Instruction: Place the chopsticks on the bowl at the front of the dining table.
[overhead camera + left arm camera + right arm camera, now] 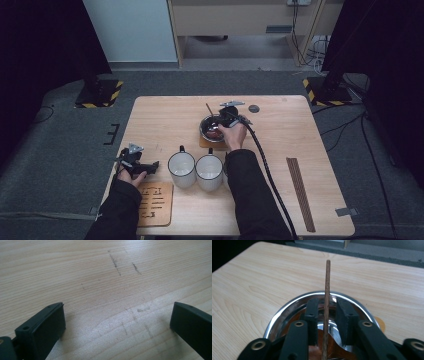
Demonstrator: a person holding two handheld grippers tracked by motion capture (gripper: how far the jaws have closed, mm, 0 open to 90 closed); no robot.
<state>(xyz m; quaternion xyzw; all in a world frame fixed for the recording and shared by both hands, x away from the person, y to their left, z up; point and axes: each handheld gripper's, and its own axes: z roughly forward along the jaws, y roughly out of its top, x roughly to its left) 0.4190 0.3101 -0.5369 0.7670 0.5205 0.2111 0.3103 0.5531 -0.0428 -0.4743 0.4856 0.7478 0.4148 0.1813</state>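
Left claw (117,325) spread wide over bare, scuffed wooden table (100,277), nothing between.

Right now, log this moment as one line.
right gripper: around wooden stick in steel bowl, grip unclear | left gripper: open, idle on table

Two white mugs (181,169) (209,172) at near centre. One steel bowl (212,128), one wooden stick (209,109) in it. Two wooden mats (155,203) (204,143). One bundle of sticks (300,192), near right. Two grippers (154,165) (223,120).
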